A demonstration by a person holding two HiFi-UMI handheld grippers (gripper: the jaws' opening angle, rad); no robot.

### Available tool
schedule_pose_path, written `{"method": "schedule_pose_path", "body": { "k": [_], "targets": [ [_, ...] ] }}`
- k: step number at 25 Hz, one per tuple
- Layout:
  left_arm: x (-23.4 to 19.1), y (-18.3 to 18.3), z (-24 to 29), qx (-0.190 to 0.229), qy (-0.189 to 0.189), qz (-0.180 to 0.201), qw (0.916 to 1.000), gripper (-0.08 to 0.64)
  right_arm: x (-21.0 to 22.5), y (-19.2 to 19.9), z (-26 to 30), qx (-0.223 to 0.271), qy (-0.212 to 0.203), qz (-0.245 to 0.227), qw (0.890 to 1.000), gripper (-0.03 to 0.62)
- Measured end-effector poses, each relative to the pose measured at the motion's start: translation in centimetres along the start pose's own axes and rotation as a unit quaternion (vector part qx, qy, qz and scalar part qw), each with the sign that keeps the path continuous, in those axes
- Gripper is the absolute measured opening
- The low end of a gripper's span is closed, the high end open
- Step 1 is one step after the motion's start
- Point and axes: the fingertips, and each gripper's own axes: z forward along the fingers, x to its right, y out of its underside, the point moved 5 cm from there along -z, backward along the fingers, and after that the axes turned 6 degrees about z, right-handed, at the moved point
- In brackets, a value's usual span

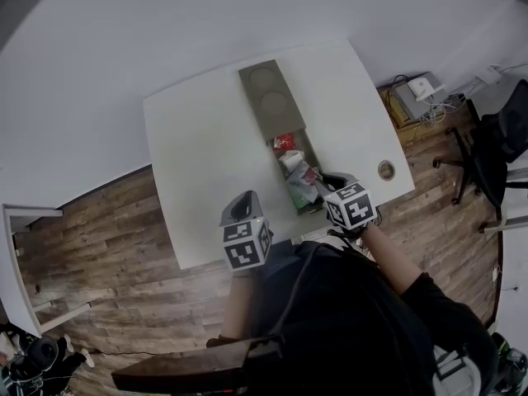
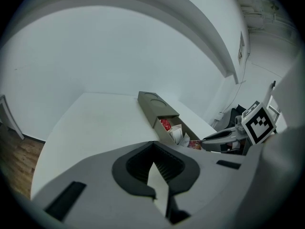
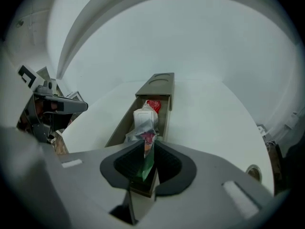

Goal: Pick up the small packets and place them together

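Lower centre of its own view, the right gripper (image 3: pixel 146 152) pinches a green packet (image 3: pixel 143 168). The left gripper (image 2: pixel 155 175) – jaws narrowly apart – holds nothing. Beyond, more packets (image 3: pixel 143 120) fill the long tray (image 3: pixel 159 82) on the white table (image 3: pixel 214 109).

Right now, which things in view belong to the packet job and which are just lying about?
Job: box, red packet, white packet, green packet clamped in right gripper, empty left gripper.
Lying about: chair, cables, grommet.
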Motion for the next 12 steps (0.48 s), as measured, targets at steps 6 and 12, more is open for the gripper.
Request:
{"method": "schedule_pose_path", "body": {
  "k": [6,12],
  "targets": [
    [-0.6,-0.4,0.4,0.000,0.004,-0.002,1.0000,-0.003,0.3,0.0,-0.4,-0.004,0.004,0.006,1.000,0.005],
    [-1.4,-0.7,0.6,-0.001,0.001,-0.004,1.0000,-0.003,0.7,-1.7,-2.0,0.003,-0.020,0.019,1.000,0.003]
  ]
}}
